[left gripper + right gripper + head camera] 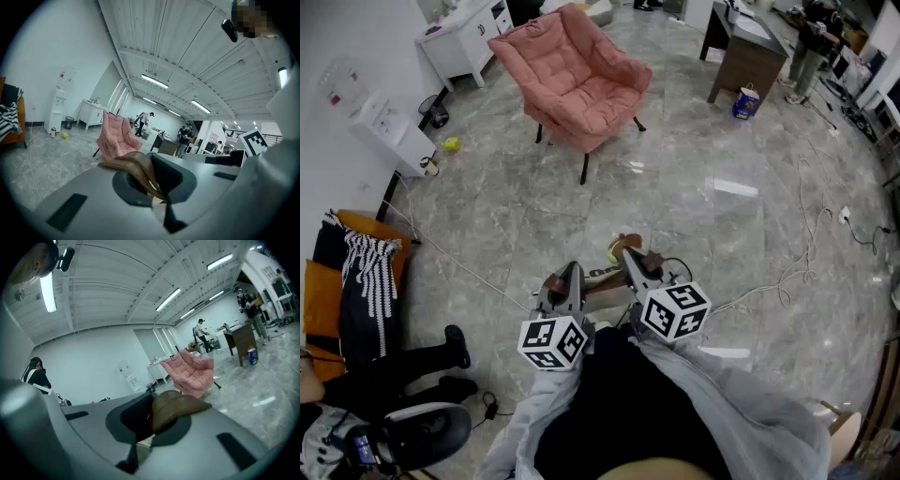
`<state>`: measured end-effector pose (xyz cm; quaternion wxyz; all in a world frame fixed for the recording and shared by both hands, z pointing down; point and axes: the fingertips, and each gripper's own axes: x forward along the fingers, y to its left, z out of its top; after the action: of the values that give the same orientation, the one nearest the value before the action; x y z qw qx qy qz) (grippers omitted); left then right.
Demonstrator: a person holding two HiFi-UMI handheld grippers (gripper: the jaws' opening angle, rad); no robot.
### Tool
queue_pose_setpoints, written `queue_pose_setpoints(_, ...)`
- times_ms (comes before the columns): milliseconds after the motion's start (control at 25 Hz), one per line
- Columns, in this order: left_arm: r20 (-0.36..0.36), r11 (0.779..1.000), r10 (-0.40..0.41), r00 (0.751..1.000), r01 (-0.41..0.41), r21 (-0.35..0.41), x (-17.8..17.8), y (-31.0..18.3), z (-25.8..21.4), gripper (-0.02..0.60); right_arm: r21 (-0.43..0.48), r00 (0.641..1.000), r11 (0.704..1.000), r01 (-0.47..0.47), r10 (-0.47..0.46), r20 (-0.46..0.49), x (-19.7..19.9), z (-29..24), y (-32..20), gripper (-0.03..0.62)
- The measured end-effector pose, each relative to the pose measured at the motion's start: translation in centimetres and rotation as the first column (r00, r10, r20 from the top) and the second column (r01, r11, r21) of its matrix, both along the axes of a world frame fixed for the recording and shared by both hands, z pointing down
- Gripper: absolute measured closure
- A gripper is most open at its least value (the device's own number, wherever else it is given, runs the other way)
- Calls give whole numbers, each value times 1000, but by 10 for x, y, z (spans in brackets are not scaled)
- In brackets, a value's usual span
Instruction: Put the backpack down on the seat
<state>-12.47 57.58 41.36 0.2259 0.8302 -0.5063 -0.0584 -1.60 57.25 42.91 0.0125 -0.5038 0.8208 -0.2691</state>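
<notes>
Backpack straps (138, 168) gripped tight by left gripper (570, 277) and right gripper (630, 255), pink seat (581, 80) ahead

The left gripper (571, 274) and right gripper (629, 255) are held side by side, close together, both pointing forward and slightly below level. Jaws of each are fully closed, each clamped on a brown strap (140, 169). Both forearms, in grey sleeves (750, 412), are drawn in near each other.

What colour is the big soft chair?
The chair is pink; the head view shows it best.
</notes>
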Motion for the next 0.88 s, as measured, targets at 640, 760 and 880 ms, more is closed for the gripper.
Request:
queue_pose_setpoints(640,-16,998,59,998,-60,-34,-23,41,29,569,-4,999,999,-51,51,1,-25,22,46,586)
queue_pose_setpoints(760,-15,997,75,997,-75,-33,-19,39,27,569,-24,998,997,-67,67,6,-22,24,44,586)
queue_pose_setpoints(880,-23,995,83,996,-84,-58,-13,38,33,569,-44,997,996,-73,74,33,-15,28,45,586)
